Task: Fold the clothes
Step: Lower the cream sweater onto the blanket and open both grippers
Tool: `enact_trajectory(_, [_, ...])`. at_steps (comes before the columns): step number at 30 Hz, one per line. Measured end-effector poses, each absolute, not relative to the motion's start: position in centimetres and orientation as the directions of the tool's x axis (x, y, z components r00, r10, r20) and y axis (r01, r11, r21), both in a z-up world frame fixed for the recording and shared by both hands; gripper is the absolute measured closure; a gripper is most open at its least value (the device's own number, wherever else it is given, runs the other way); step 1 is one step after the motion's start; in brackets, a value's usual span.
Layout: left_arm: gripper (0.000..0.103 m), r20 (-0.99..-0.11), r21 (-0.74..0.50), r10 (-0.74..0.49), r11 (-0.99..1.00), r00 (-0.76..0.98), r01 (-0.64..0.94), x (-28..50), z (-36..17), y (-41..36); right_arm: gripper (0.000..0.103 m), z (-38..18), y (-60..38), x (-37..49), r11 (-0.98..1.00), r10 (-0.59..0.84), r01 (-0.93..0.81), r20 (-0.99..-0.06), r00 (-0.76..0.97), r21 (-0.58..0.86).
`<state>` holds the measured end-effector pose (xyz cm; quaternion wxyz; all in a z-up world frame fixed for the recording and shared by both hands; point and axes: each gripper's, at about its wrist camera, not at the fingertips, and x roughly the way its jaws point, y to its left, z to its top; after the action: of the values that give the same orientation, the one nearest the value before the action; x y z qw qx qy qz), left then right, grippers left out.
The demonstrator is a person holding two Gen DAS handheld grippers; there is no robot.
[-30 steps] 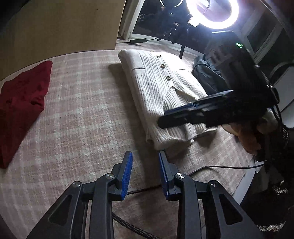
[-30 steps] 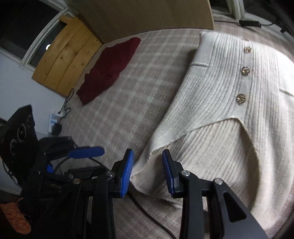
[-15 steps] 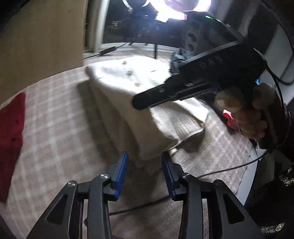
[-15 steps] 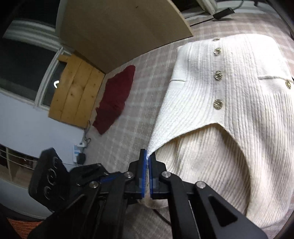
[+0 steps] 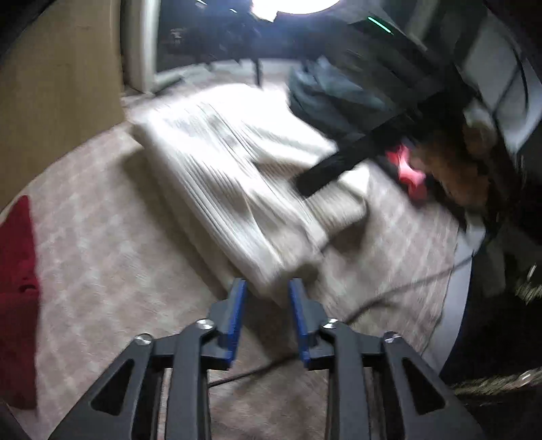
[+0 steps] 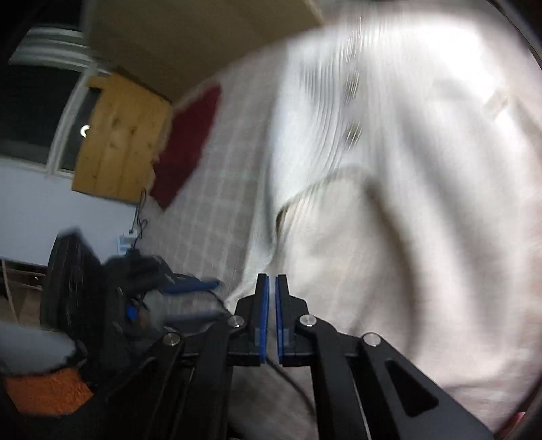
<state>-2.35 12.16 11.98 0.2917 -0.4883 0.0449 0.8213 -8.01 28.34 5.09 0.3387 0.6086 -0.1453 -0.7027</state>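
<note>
Left wrist view: no brand, label or legible writing shows anywhere; the frame is smeared by motion. The cream ribbed cardigan (image 5: pixel 230 176) lies on a checked beige cloth (image 5: pixel 111 257) that covers the surface, its near lower corner reaching toward the left gripper (image 5: pixel 265 298). That gripper's blue-padded jaws stand apart with nothing between them; the cardigan's corner is just beyond the tips, and whether it touches them cannot be told. A dark red garment (image 5: pixel 18 287) lies at the left edge of the cloth, well apart from the cardigan. A thin black cable (image 5: pixel 389 298) runs across the cloth near the jaws. At the right the right gripper (image 5: pixel 325 172) reaches over the cardigan's lower right part, with a hand (image 5: pixel 474 176) behind it, and a bright lamp (image 5: pixel 294 5) glares at the top.

Right wrist view: again nothing readable. The cardigan (image 6: pixel 389 169) fills most of the frame, pale, ribbed, with a row of blurred buttons (image 6: pixel 352 132) down its front and a flap folded over the lower part. The right gripper (image 6: pixel 272 282) is clenched, pads almost together, on the cardigan's lower left edge, a thin bit of fabric between the tips. The red garment (image 6: pixel 189 142) lies farther off beside a wooden board (image 6: pixel 122 138). The left gripper (image 6: pixel 193 286) shows dimly at lower left.
</note>
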Motion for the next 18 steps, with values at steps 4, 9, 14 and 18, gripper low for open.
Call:
enact_trajectory(4, [0.064, -0.803, -0.187, 0.394, -0.879, -0.448, -0.438, -7.0, 13.7, 10.4, 0.098, 7.6, 31.7, -10.2, -0.799, -0.596, 0.296, -0.758, -0.266, 0.524])
enact_trajectory(9, [0.064, -0.798, -0.232, 0.433, -0.863, -0.419, -0.449, -12.3, 11.1, 13.0, 0.096, 4.3, 31.9, -12.9, -0.878, -0.457, 0.297, -0.846, -0.276, 0.377])
enact_trajectory(14, [0.052, -0.841, -0.228, 0.417, -0.851, -0.345, -0.473, -12.2, 7.9, 16.2, 0.095, 3.8, 34.1, -12.8, -0.892, -0.428, 0.289, -0.857, -0.287, 0.348])
enact_trajectory(18, [0.034, -0.837, -0.260, 0.399, -0.892, -0.375, -0.369, -11.4, 9.3, 14.3, 0.042, 4.9, 36.3, -11.8, -0.897, -0.429, 0.283, -0.822, -0.376, 0.339])
